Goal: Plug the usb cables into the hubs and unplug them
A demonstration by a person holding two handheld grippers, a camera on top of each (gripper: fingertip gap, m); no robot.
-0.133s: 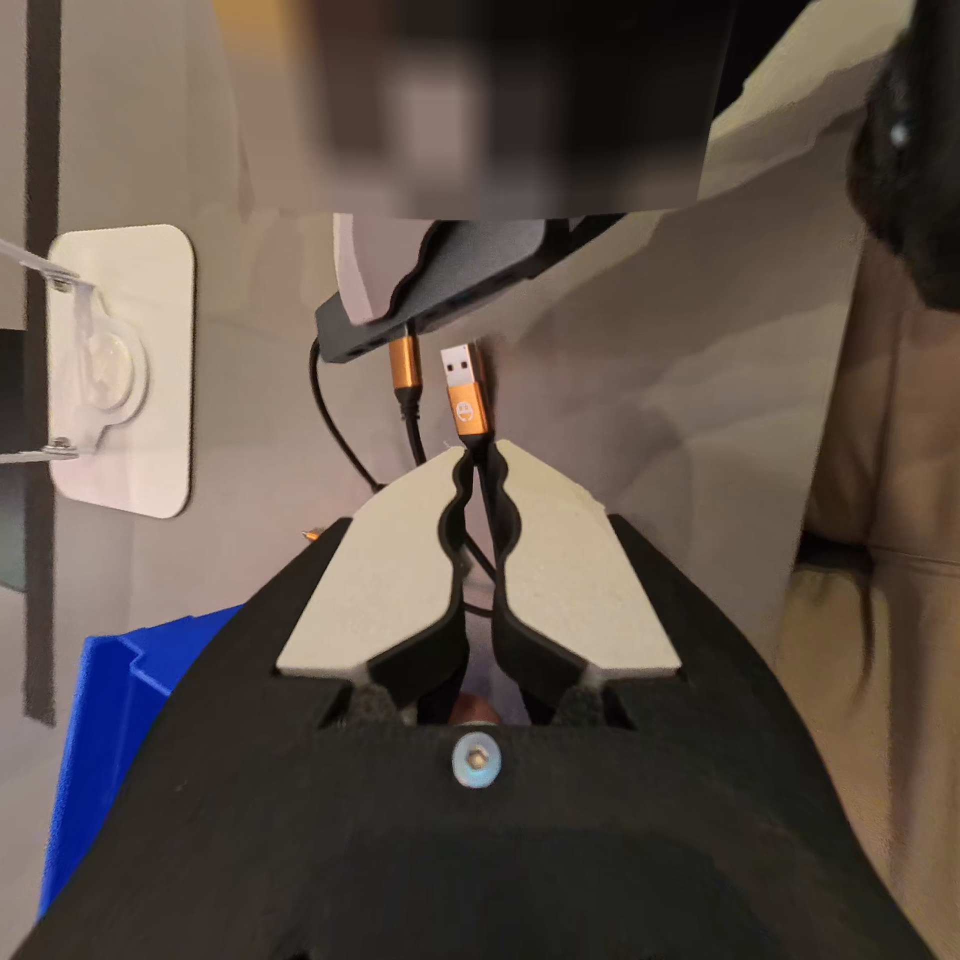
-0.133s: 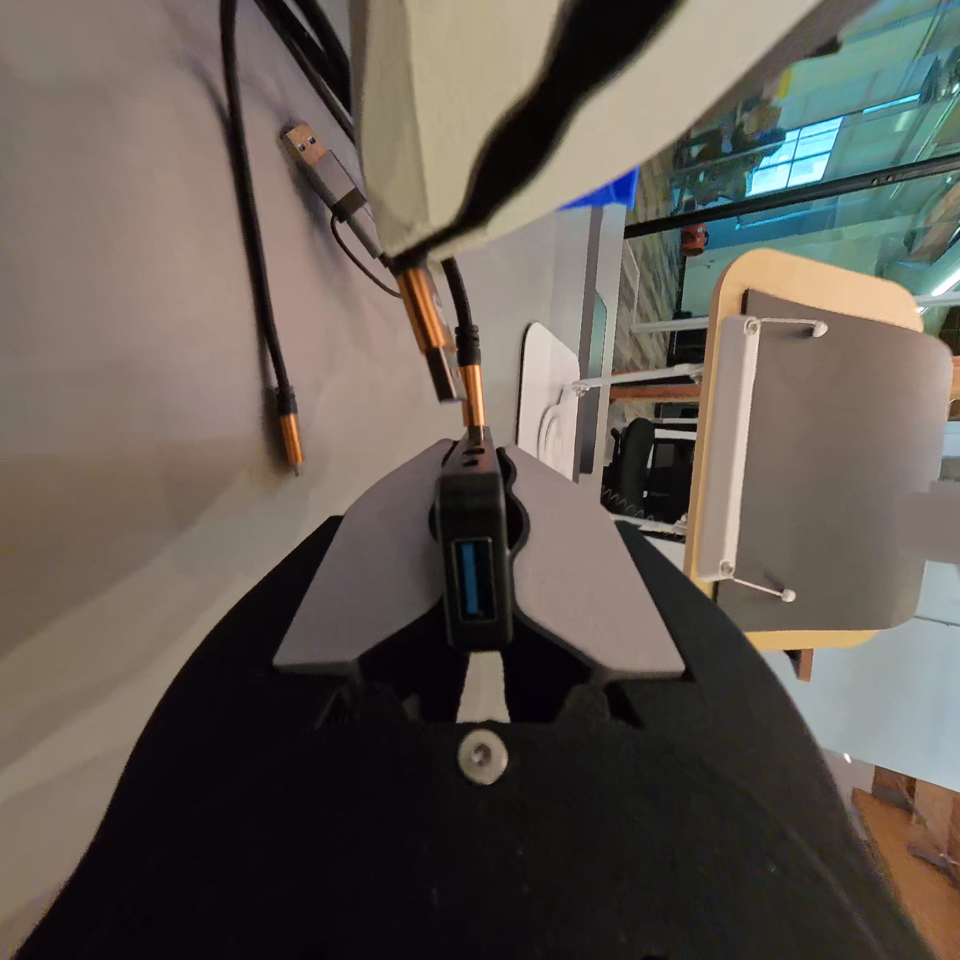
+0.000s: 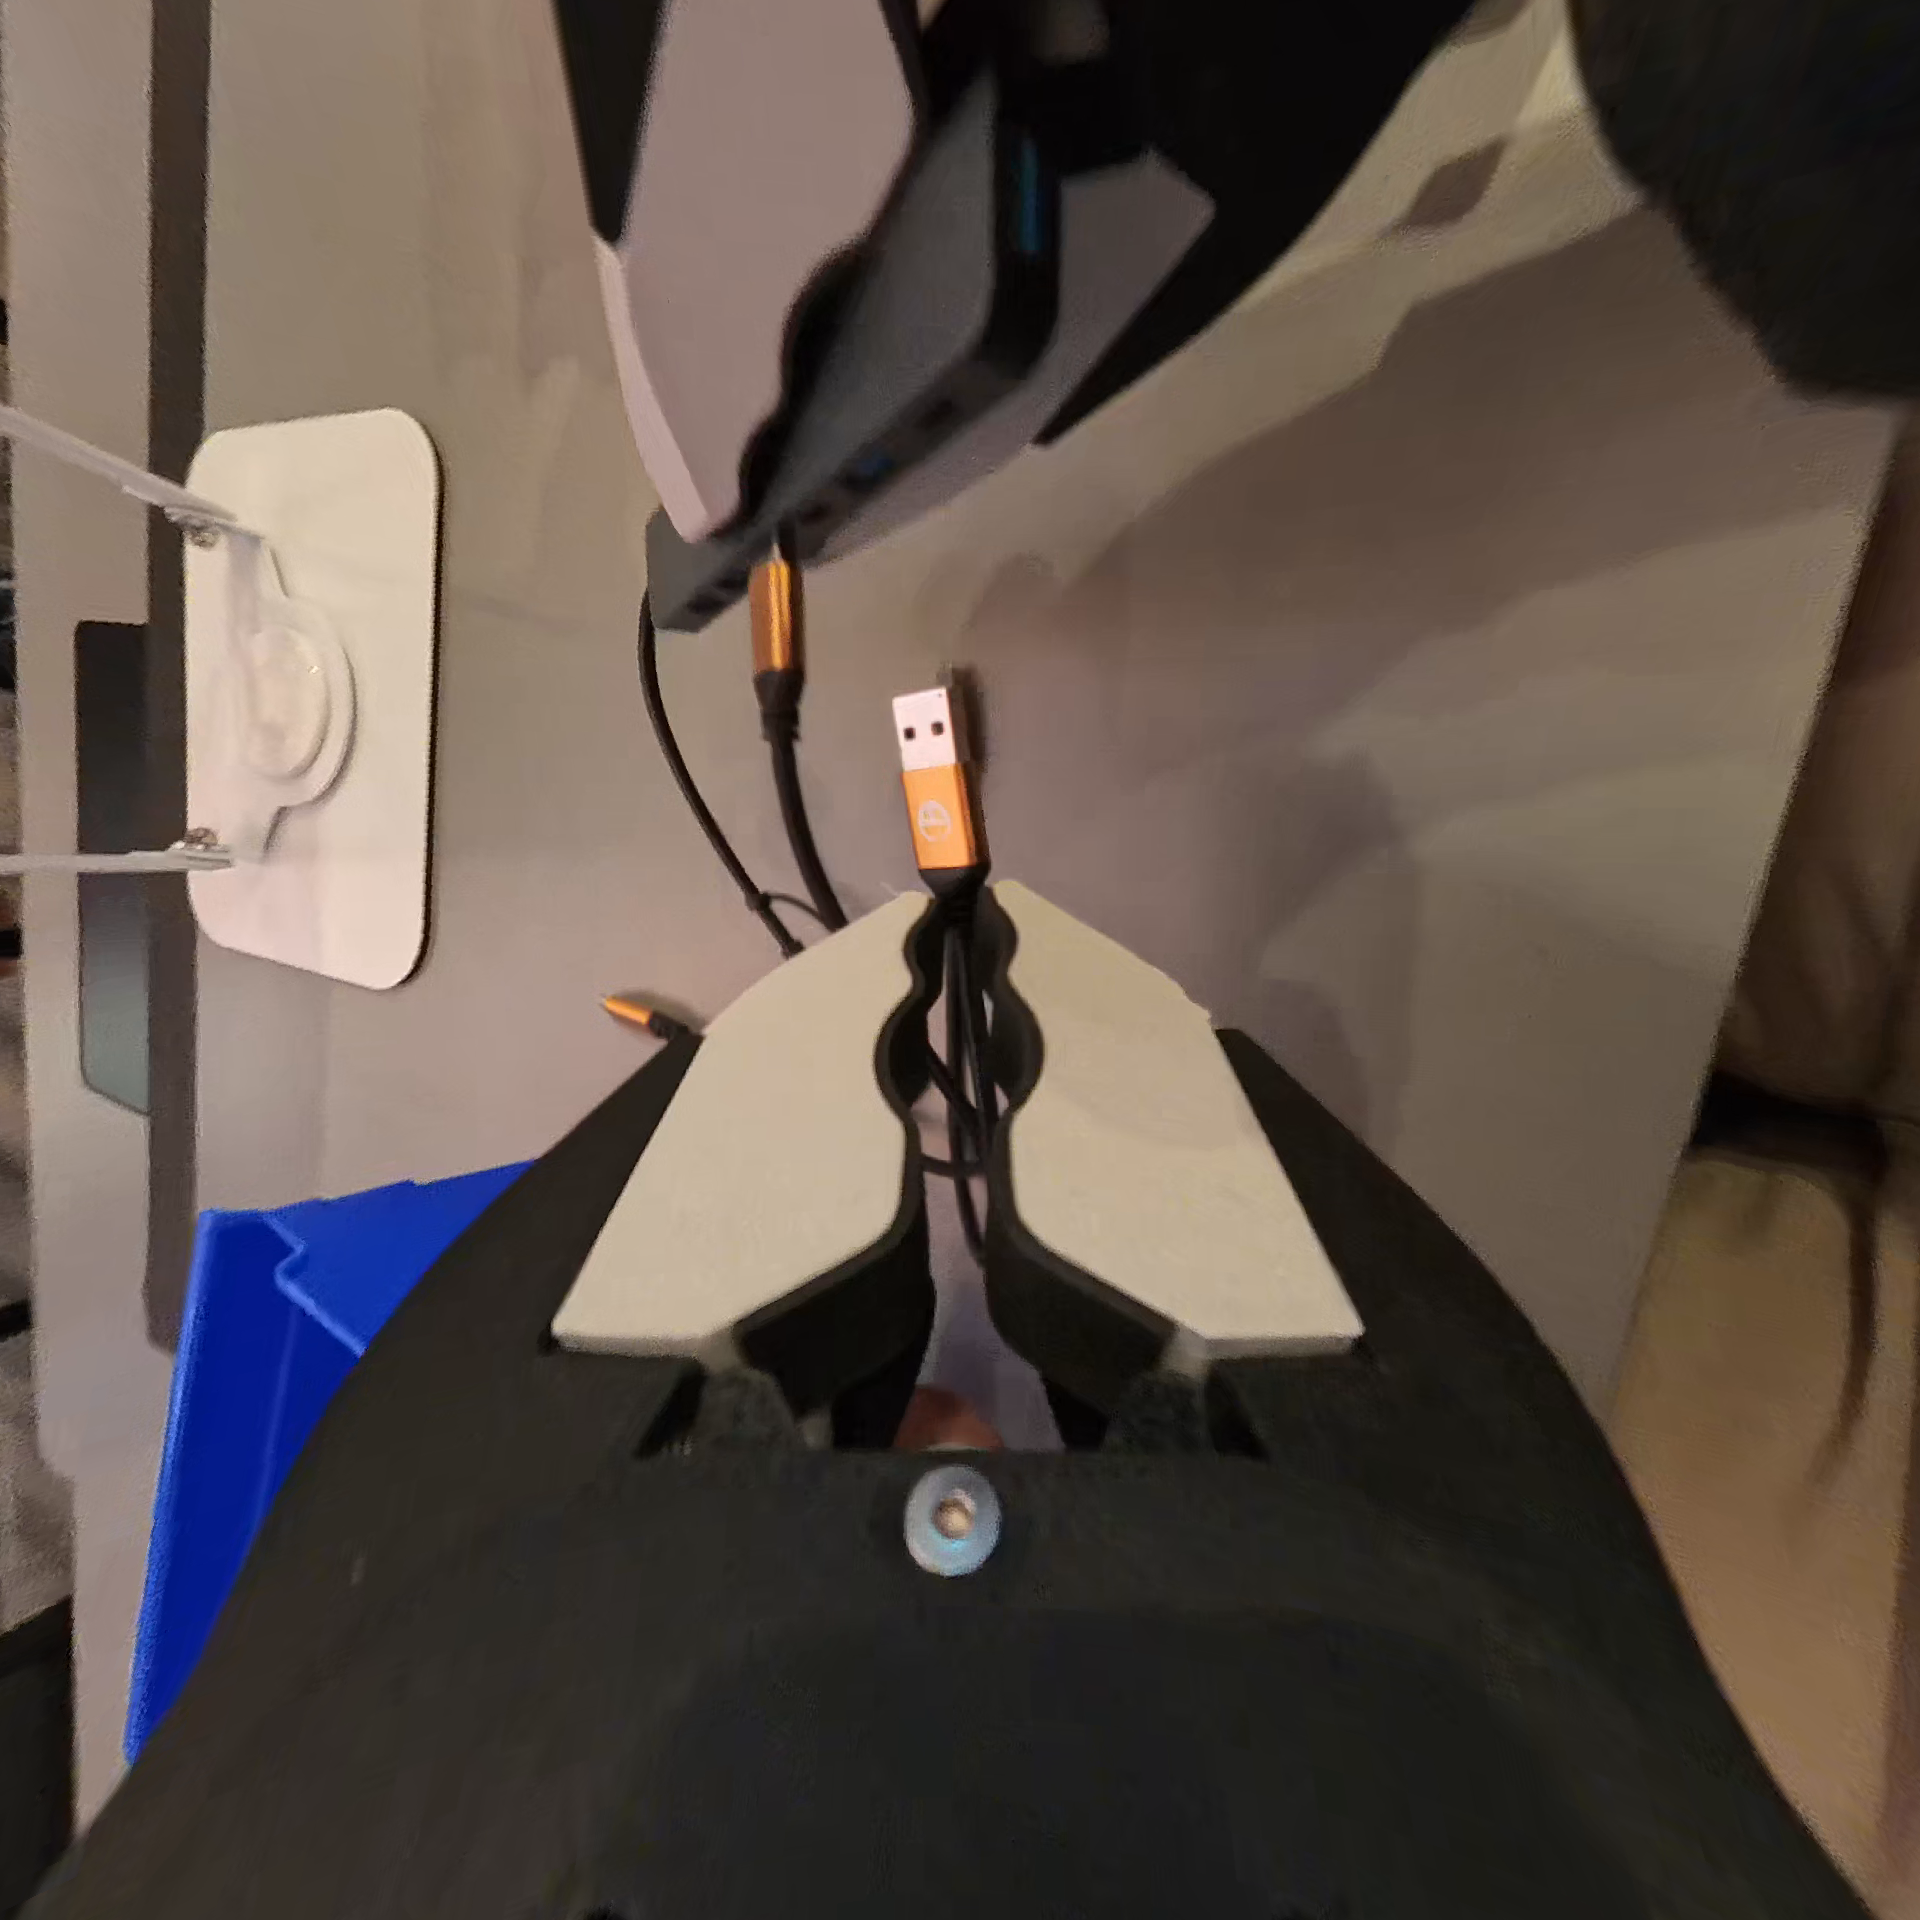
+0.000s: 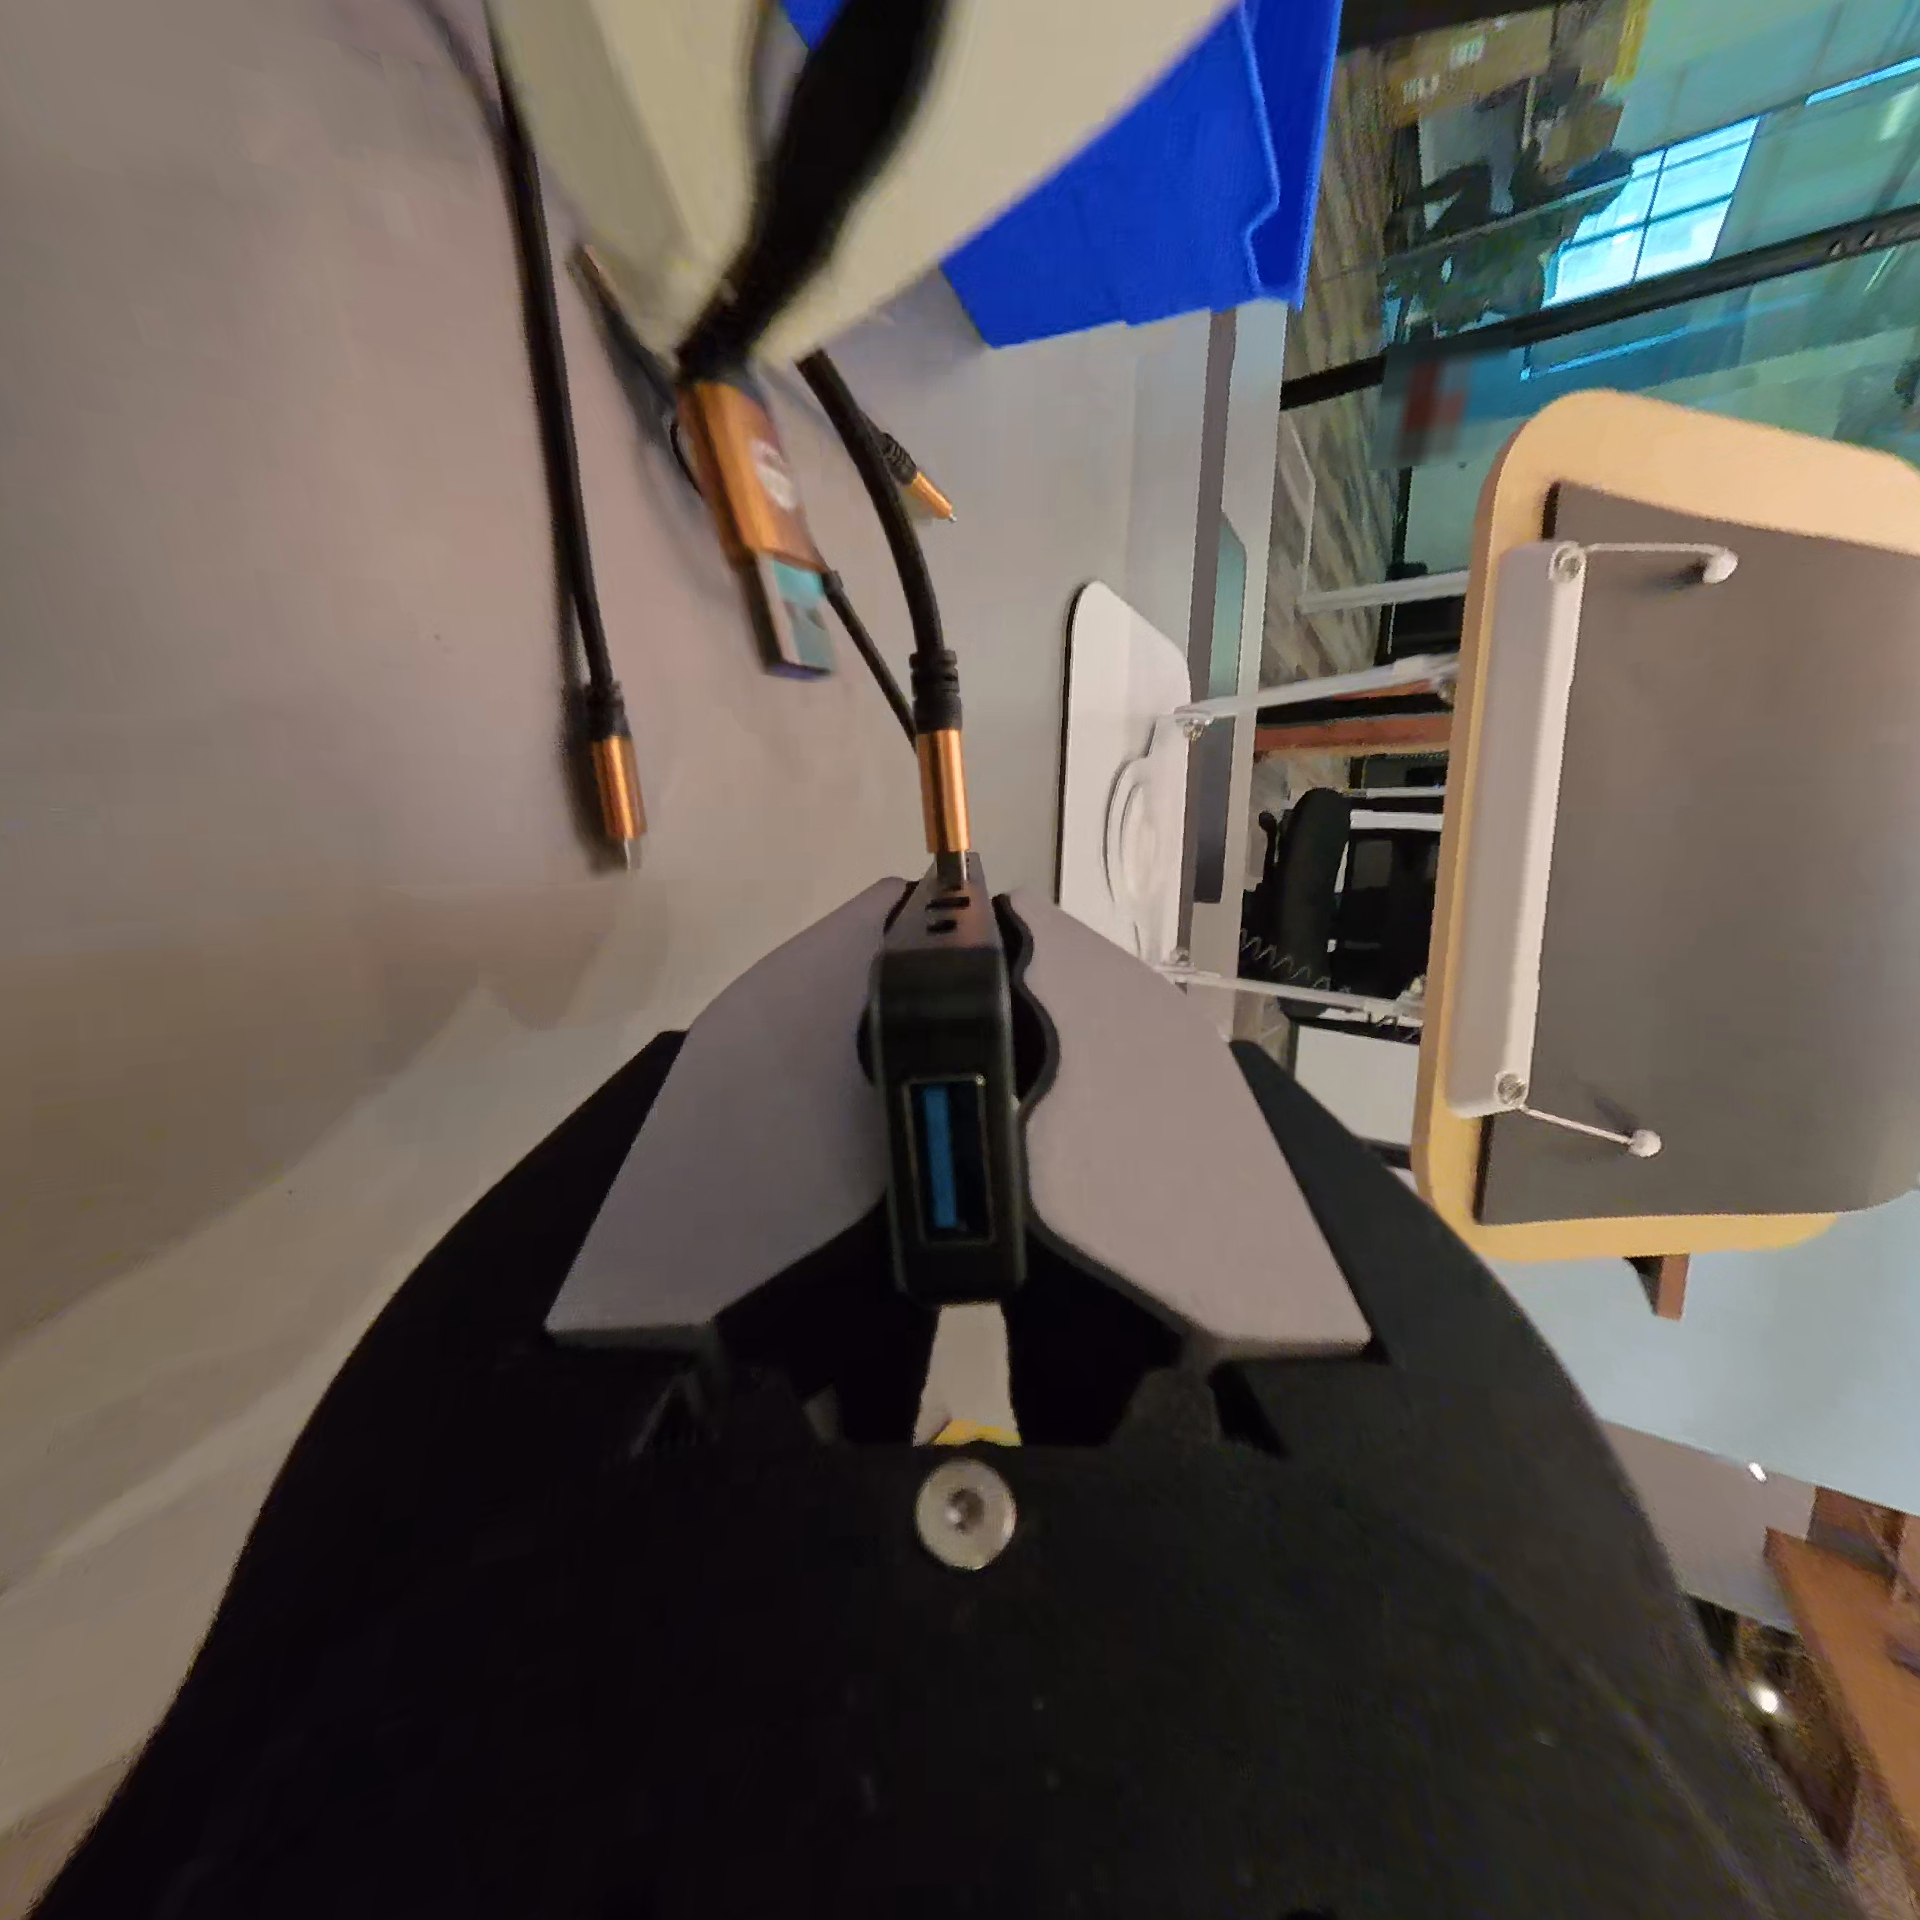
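A grey table [image 4: 260, 727] sits before windows [image 4: 1662, 208]. Left tongs [image 3: 961, 904] clench an orange-plugged cable [image 3: 940, 821]; right tongs [image 4: 951, 904] clench the black hub [image 4: 951, 1122]. The plug's logo is unreadable.

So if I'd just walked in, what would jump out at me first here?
Probably the orange USB plug, sticking up bare from the tips of the left gripper, which is shut on its black cable. Just above it hangs the dark hub, clamped in the right gripper, with one orange-collared cable already plugged into its end. A bright blue bin at the left edge also catches the eye.
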